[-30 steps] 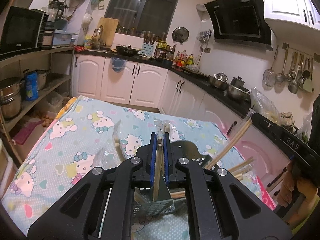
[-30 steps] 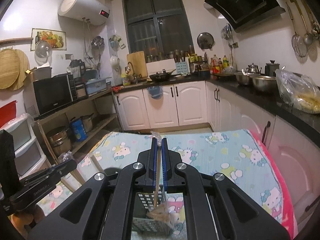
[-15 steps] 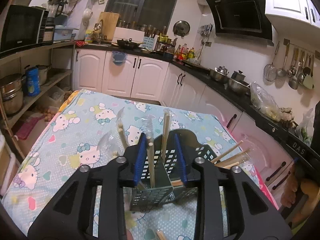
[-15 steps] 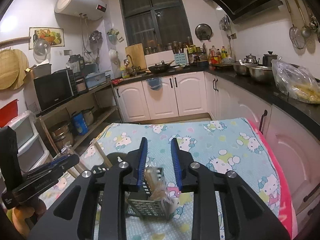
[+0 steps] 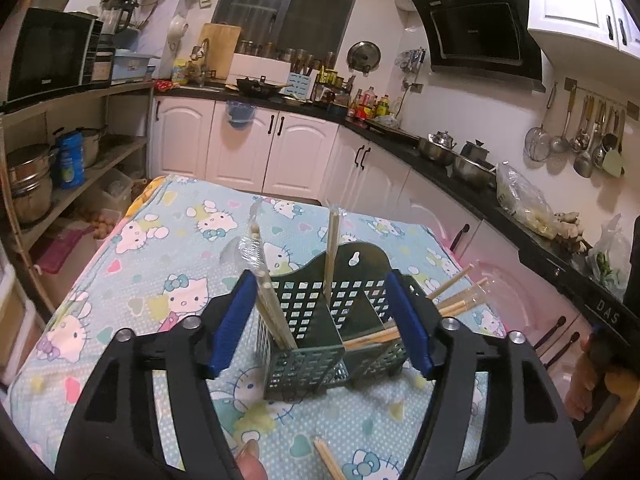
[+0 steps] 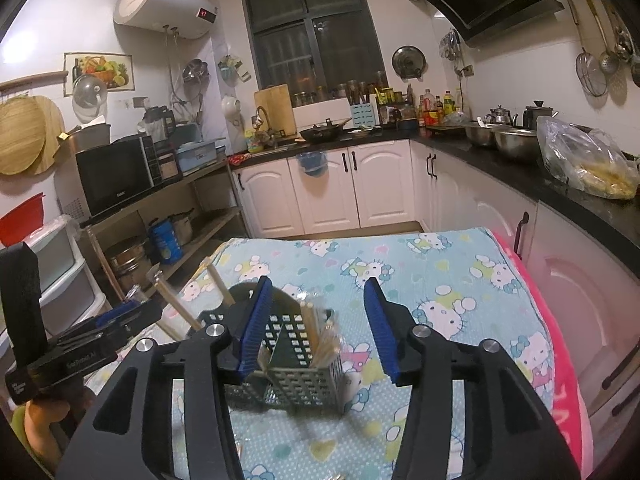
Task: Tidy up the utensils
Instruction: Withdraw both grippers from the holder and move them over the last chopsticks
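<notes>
Both tongs, left and right, have just opened, empty, leaving chopsticks standing in the caddy.

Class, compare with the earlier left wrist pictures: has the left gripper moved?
Yes. The left gripper has backed away from the green utensil basket, its jaws having just been opening, empty.

Green caddy upright; wrapped chopsticks leaning inside.

Each claw is black plastic with ribbed blue pads and silver screws; white lettering marks the right handle.
</notes>
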Tool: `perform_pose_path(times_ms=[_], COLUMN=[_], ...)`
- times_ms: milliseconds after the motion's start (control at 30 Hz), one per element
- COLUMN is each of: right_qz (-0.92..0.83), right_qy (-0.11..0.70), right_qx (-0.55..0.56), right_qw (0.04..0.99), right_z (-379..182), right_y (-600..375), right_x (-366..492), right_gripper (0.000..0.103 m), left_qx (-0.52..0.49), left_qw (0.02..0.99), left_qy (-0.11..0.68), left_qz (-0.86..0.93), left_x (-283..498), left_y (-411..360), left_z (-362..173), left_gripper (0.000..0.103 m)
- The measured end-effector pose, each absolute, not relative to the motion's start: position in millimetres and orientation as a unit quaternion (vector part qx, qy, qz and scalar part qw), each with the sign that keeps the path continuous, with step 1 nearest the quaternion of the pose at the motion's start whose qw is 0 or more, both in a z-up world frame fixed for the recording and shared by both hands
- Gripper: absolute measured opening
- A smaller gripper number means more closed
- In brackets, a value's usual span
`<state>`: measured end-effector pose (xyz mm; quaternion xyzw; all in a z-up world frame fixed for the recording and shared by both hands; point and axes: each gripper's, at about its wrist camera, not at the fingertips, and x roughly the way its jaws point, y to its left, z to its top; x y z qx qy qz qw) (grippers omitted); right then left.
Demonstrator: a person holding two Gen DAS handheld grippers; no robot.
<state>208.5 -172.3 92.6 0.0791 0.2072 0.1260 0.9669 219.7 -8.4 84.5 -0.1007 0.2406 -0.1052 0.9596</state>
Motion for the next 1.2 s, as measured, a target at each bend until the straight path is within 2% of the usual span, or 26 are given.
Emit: perform_pose_path(times_ms=[133,200,400,1200], right_qz=[0.125,0.127,0.129,0.134], right_qy=[0.208,0.208,0.213,0.285], right_qx=[0.079,0.081,0.084,0.091], right_qw=[0.967,0.966,0.965,0.945], right_z=[91,91,81,31], right_y=[-173,-173,-176,-170], right_x=[202,203,182,155], right_gripper=[0.049,0.05,0.056,0.057], left_qx=[-0.109,-0.113,-0.118,-0.122], left_qw=[0.96,0.96,0.96,0.951], left_qy=[0.236,0.236,0.237,0.275], left_qz=[-0.101,-0.101,-0.093,-0.079], left_x=[210,206,196,167], left_y=[-3,-1,4,15], left_z=[85,85,83,50], left_gripper=[0.078,0.079,0.091,0.091])
